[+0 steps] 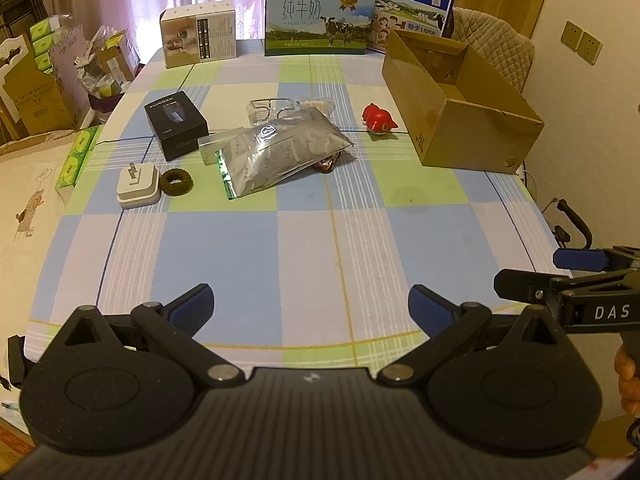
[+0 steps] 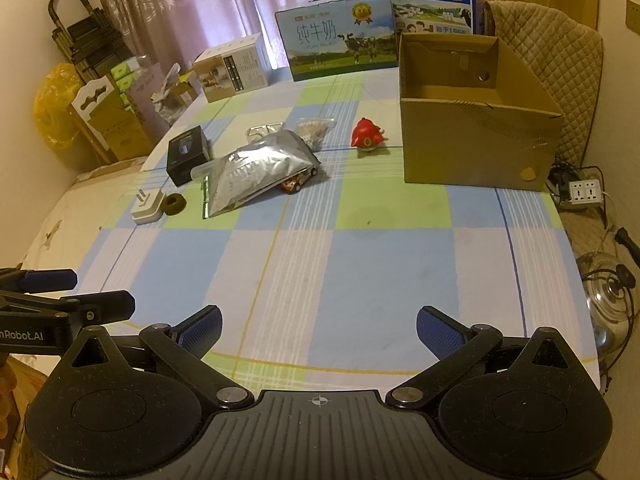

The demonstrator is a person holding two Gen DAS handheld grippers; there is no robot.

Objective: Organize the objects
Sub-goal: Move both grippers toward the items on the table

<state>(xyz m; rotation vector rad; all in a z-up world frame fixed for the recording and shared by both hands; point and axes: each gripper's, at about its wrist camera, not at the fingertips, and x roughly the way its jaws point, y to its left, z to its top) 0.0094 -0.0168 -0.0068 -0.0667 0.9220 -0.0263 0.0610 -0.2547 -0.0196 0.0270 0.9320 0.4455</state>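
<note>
Loose items lie mid-table on the checked cloth: a silver foil pouch (image 1: 276, 152) (image 2: 256, 170) lying over a small toy car (image 2: 298, 184), a black box (image 1: 176, 125) (image 2: 187, 155), a white plug adapter (image 1: 138, 186) (image 2: 147, 206), a dark hair tie (image 1: 175, 181) (image 2: 174, 204), a clear plastic case (image 1: 270, 109) and a red toy (image 1: 378, 120) (image 2: 367, 136). An open cardboard box (image 1: 460, 128) (image 2: 476, 148) stands at the right. My left gripper (image 1: 311, 312) and right gripper (image 2: 319, 332) hover open and empty over the near edge, far from the items.
Two milk cartons (image 1: 320, 20) (image 2: 432, 0) and a small printed box (image 1: 199, 36) line the table's far edge. A padded chair (image 2: 560, 60) stands behind the cardboard box. Cartons and bags crowd the floor at the left; a power strip (image 2: 586, 192) and a kettle (image 2: 604, 292) lie at the right.
</note>
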